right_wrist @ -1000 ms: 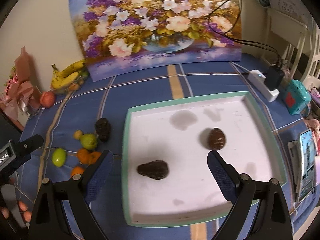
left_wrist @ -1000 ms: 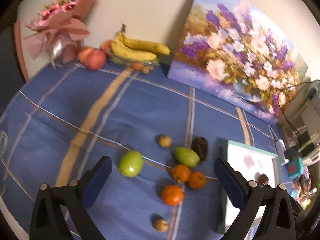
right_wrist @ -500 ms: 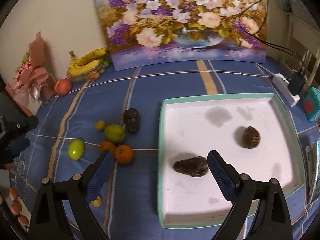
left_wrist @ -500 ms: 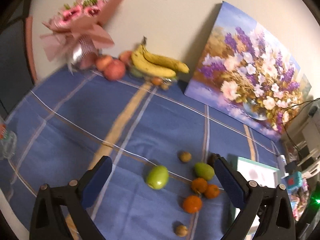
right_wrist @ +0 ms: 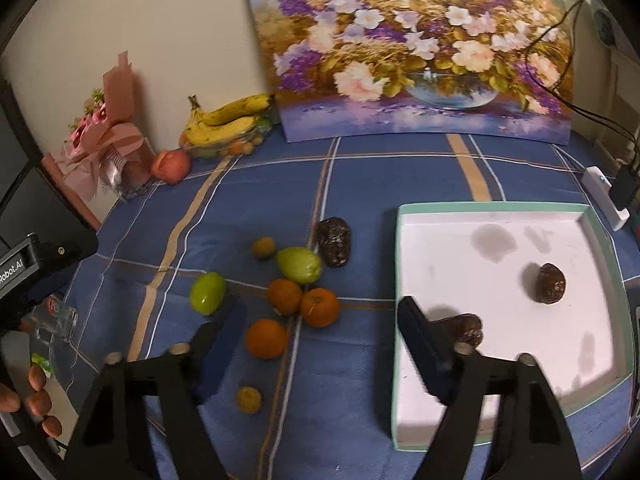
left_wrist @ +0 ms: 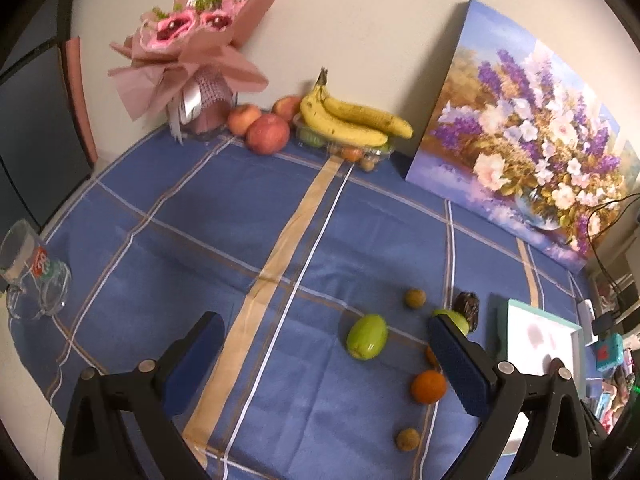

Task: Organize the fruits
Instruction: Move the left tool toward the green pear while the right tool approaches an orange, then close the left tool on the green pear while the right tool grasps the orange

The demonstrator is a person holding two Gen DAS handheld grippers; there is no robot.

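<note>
Loose fruit: three oranges [right_wrist: 285,296], two green fruits [right_wrist: 299,265], two small yellow-brown fruits [right_wrist: 263,247] and one dark avocado [right_wrist: 334,241] clustered mid-counter, left of the tray.
Tray [right_wrist: 492,208]: near the counter's right edge; two dark avocados [right_wrist: 551,283] inside, well apart.
Right hand-held gripper [right_wrist: 320,344]: jaws apart and just been closing, nothing between the pads.
Left hand-held gripper [left_wrist: 324,364]: jaws spread wide, empty.
Counter back edge: bananas [left_wrist: 352,120], apples [left_wrist: 267,134], bouquet [left_wrist: 196,56], painting [left_wrist: 520,136].

Flower painting [right_wrist: 416,48] against the wall, wrapped bouquet [left_wrist: 192,52], glass mug [left_wrist: 32,276].
</note>
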